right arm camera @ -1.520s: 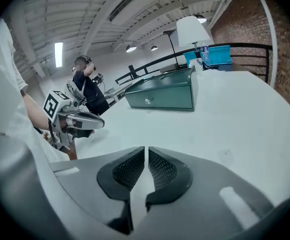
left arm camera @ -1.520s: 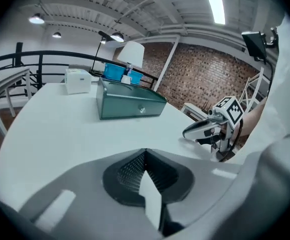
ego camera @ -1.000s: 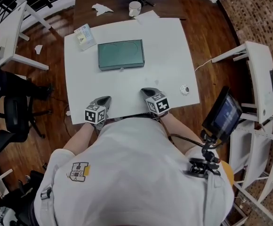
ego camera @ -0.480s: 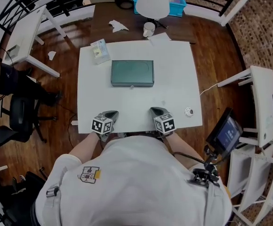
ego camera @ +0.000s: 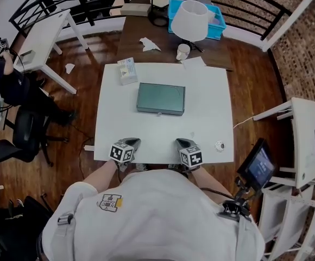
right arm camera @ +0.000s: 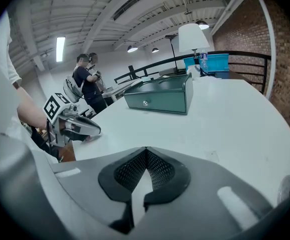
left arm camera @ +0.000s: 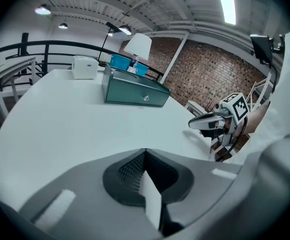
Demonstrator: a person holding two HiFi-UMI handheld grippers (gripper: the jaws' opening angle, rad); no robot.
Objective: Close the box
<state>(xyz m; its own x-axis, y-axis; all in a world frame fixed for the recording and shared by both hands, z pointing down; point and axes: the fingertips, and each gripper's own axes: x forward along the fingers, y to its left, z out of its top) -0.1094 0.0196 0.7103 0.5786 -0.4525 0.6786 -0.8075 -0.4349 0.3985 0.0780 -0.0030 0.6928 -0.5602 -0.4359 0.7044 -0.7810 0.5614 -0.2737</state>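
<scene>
**Head view drawn back, grippers kept at the near edge**

Since the earlier frames the head view has been pulled back and more of the far side has been brought into sight. No shift of the box [ego camera: 161,98] on the table [ego camera: 209,107] can be made out. Both grippers have been kept at the near edge, on either side of the person's body.

The left gripper [ego camera: 132,142] is held over the near left part of the table, well apart from the box. In the left gripper view its fingers [left arm camera: 129,170] are seen pressed together, with nothing caught between them. Only bare table is seen ahead of them, and nothing is touched.

The right gripper [ego camera: 181,142] is held over the near right part, level with the left one. Its fingers [right arm camera: 160,171] are likewise pressed together at the tip and nothing is held. A narrow slit is left further back, through which only the pale table is seen.

The box is set at the middle of the table, toward the far side, with its long front turned to the person. Its lid is seen lying down flat, and a small knob is shown on the front wall. A small white carton [ego camera: 127,70] is placed near the far left corner, apart from the box. A small round object [ego camera: 219,145] is left near the near right corner. A lamp [ego camera: 190,20] and a cup [ego camera: 183,51] are seen beyond the table.
</scene>
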